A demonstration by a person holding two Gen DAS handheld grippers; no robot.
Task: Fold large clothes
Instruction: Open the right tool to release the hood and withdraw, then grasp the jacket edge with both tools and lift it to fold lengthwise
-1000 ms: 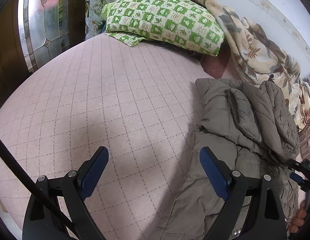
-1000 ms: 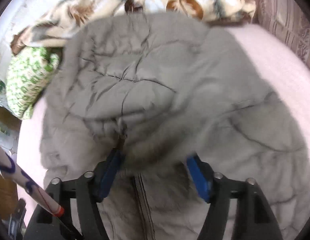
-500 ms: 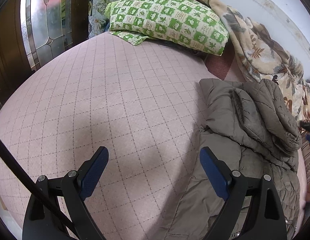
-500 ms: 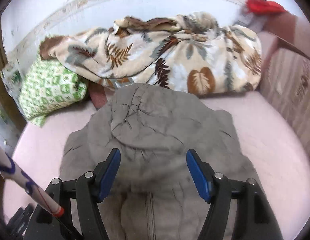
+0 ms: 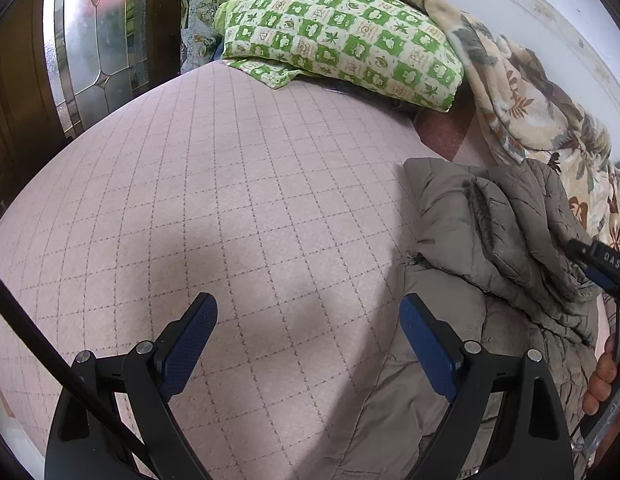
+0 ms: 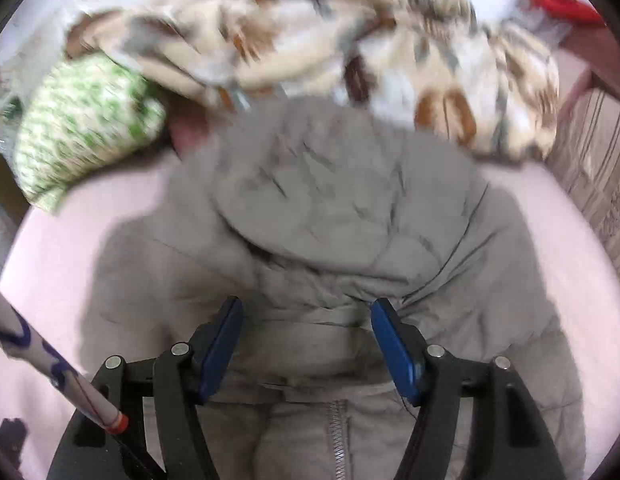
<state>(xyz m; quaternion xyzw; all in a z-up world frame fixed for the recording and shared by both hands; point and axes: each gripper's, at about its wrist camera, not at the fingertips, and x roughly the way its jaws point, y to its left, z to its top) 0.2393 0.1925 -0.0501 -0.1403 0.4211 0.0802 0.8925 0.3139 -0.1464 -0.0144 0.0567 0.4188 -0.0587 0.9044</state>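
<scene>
A grey-brown padded hooded jacket (image 6: 330, 208) lies on a pink quilted bed, hood folded over the body, zipper toward me. It also shows at the right of the left wrist view (image 5: 486, 248). My right gripper (image 6: 306, 344) is open, jaws wide apart just above the jacket's collar, holding nothing. My left gripper (image 5: 310, 344) is open and empty over the bare bed (image 5: 214, 200), its right finger above the jacket's left edge. The right gripper's body and the hand holding it show at the right edge of the left wrist view (image 5: 602, 268).
A green-and-white checked pillow (image 5: 342, 36) lies at the head of the bed. A leaf-patterned cream blanket (image 6: 350, 52) is bunched along the wall behind the jacket. A stained-glass door panel (image 5: 94, 40) stands left of the bed. A striped surface (image 6: 594, 160) borders the right side.
The right gripper let go of the jacket, pulled back and up, then came down closer over the collar. The hood now lies folded onto the body. The left gripper barely moved.
</scene>
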